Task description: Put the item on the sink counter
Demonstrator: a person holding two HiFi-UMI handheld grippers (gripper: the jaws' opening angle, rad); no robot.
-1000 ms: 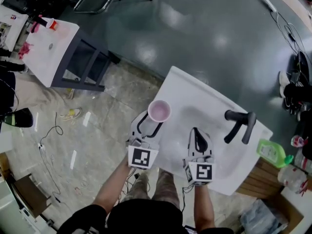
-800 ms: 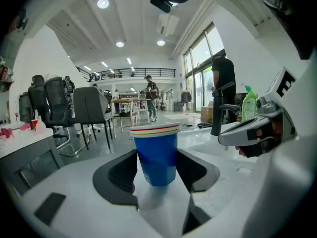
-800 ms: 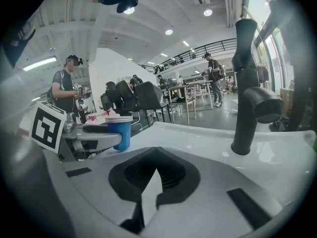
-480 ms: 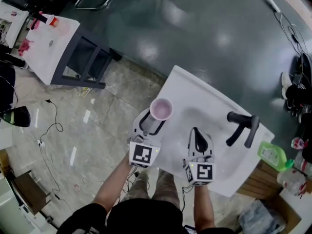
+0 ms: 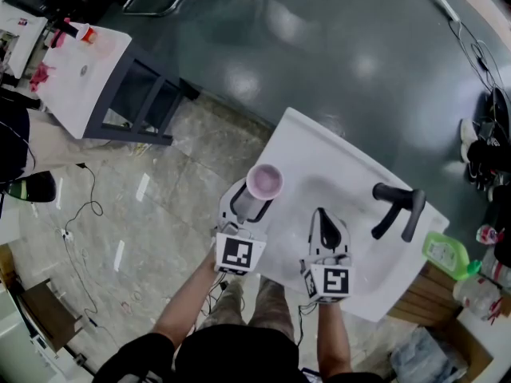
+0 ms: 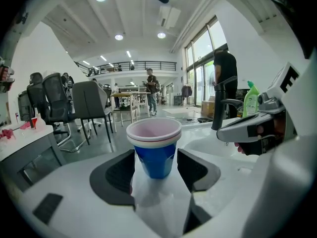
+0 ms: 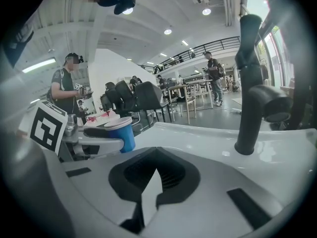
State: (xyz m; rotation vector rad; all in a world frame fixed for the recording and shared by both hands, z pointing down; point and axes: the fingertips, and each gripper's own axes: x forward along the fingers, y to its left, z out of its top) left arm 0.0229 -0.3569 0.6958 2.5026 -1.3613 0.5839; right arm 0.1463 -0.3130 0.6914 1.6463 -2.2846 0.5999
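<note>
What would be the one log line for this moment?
left gripper: fingers just opening, blue cup between them | blue cup: upright on sink counter | right gripper: shut, empty

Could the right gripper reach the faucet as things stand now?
Probably yes. The faucet stands ahead and to the right of the right gripper, with only bare sink between them. Its jaws are shut, so they would have to open first.

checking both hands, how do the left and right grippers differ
left gripper: jaws apart, just been opening, with the blue cup standing between them; right gripper: jaws together, nothing between. The left gripper is at the sink counter edge, the right gripper nearer the black faucet. Both point the same way.
</note>
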